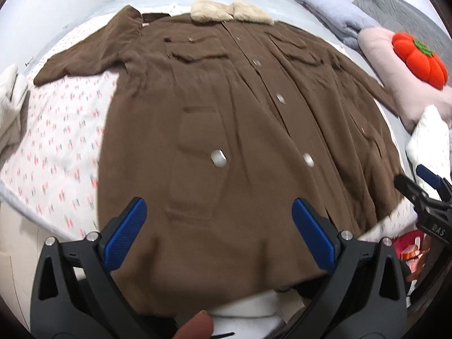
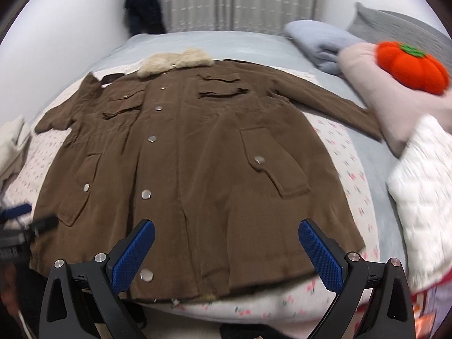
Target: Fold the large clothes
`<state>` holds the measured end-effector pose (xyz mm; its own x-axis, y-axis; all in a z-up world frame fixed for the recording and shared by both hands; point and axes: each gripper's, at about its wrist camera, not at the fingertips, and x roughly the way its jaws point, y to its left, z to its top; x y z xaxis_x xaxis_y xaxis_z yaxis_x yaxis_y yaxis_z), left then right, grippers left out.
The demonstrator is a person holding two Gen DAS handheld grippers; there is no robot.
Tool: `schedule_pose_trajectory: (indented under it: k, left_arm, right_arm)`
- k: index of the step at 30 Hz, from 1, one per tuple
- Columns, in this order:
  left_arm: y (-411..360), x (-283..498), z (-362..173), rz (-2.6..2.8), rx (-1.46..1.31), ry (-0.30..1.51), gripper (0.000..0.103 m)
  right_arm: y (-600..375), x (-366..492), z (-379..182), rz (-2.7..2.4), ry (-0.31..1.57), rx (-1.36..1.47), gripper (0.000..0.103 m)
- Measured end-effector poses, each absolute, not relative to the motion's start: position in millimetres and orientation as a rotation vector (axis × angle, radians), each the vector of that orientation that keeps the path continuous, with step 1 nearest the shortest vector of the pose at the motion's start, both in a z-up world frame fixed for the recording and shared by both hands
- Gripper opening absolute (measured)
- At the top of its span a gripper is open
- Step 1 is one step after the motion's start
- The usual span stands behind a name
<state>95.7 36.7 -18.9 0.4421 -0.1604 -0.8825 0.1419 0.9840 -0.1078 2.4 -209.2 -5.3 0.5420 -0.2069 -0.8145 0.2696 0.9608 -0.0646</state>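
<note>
- Coat, brown, spread flat, front up, on floral sheet over bed.
- Left gripper: jaws wide, empty, above hem.
- Right gripper: jaws wide, empty, likewise above hem.

Bed w/ pale blue-grey cover carries a white floral sheet; brown coat lies flat, front up, on that sheet, fur collar at far end; folded blue blanket, pink pillow, grey pillow on bed's right side; cream cloth at left edge.
</note>
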Motion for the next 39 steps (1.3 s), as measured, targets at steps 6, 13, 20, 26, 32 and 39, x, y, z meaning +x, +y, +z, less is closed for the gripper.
schedule_pose_trajectory:
  k: [6,13,20,26,32,39]
  left_arm:
    - [67,168,-7,-0.156,0.027,1.061,0.102]
    - [80,271,-2,-0.092,0.131,1.032,0.102]
    - [73,398,-20,-0.184,0.227,0.999,0.102]
    - [72,504,-40,-0.253,0.288,0.936,0.102]
    - [73,577,-64,-0.422,0.208,0.974,0.100]
    - [56,586,-92,-0.522,0.158,0.984,0.091]
  right_arm:
    - [-241,45,6,-0.154,0.957,0.017,0.103]
    - [-293,133,19,-0.020,0.963,-0.006,0.103]
    - [-347,245,-11,0.002,1.061,0.034,0.103]
    - [-386,338,-48,-0.029,1.117,-0.038,0.103]
    - [-420,426,-65,-0.034,1.086,-0.104,0.103]
    - [-473,494,-114,-0.012,1.170,0.034,0.103]
